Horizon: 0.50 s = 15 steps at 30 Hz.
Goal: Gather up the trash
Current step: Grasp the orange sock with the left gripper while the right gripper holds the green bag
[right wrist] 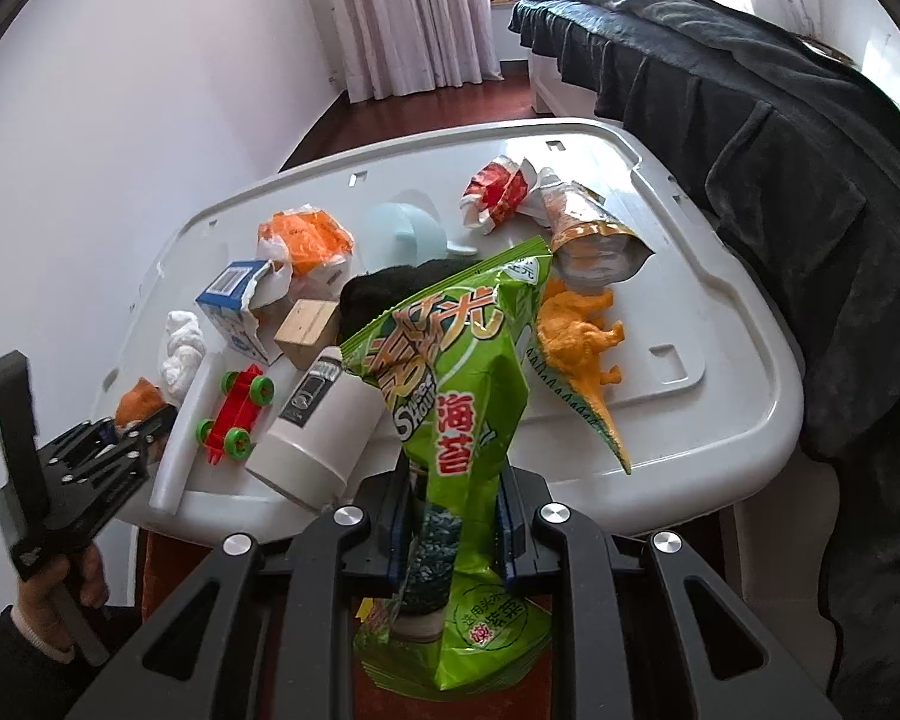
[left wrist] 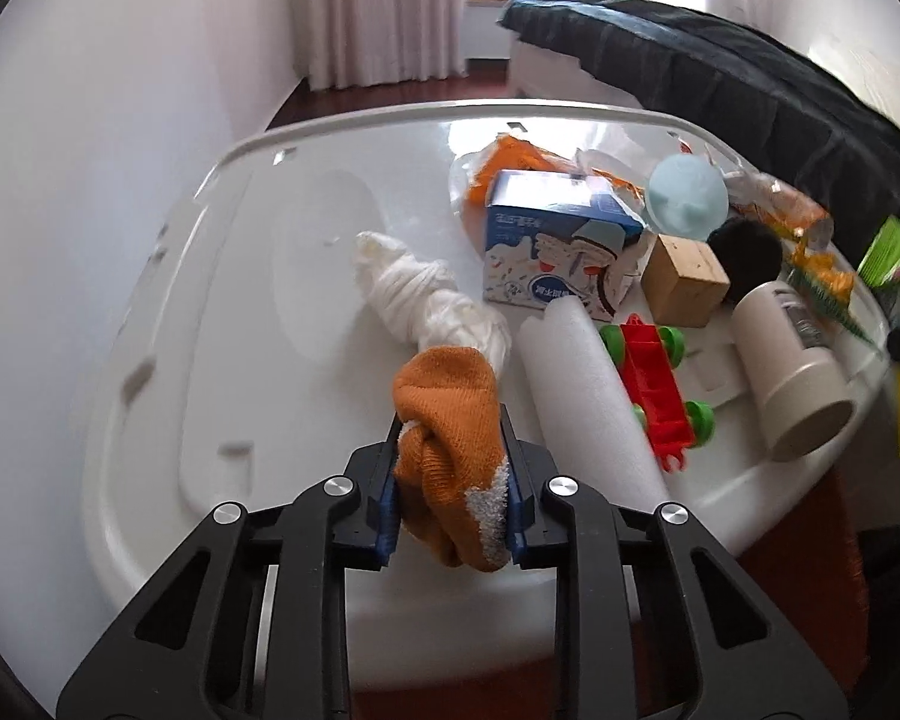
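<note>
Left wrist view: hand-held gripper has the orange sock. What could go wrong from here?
1. The left hand-held gripper grips only the orange sock's near end; it may slip.
2. The white rag touches the sock and could drag along.
3. The foam roll lies close by and may get knocked.

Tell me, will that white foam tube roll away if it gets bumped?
Probably. The foam tube is round and lies on its side on the smooth white lid, so a nudge could roll it. It looks light, so it may skid too. The red toy car beside it might stop it on that side.
</note>
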{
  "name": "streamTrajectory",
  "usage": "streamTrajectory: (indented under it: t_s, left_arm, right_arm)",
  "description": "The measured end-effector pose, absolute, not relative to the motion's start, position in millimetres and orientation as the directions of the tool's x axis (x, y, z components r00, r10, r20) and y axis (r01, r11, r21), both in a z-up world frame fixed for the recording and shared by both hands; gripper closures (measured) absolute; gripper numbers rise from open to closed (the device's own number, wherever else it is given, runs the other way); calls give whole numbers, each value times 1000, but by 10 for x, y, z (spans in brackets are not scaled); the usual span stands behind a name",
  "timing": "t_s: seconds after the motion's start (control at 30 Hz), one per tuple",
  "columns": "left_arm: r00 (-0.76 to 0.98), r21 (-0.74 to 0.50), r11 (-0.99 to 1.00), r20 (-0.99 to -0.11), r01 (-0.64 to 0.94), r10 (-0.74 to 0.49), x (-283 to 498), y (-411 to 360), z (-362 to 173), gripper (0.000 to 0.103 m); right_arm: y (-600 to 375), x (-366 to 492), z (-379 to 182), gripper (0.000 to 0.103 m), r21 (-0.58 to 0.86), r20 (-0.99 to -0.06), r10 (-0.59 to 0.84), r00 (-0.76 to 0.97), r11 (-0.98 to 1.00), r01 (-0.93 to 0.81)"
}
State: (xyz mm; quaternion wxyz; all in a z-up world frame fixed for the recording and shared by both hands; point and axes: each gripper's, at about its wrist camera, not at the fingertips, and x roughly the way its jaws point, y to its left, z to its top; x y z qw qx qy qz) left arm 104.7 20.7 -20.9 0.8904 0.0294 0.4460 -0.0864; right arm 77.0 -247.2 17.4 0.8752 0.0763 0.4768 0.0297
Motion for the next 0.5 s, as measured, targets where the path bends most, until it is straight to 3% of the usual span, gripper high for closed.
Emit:
streamTrajectory:
  t_s: [0.07, 0.33, 0.5]
  left_arm:
    - [571, -72, 987, -809, 144, -142, 910, 271, -80, 78]
    - [650, -58, 991, -751, 118, -121, 178, 224, 585, 78]
    - [652, -17, 997, -755, 74, -61, -203, 56, 464, 78]
  right_arm:
    - [-2456, 765, 162, 81, 165, -834, 134, 535, 986, 10]
    - [-2326, 609, 284, 81, 209, -799, 215, 561, 975, -77]
    - [-2155, 189, 387, 81, 204, -785, 248, 567, 969, -142]
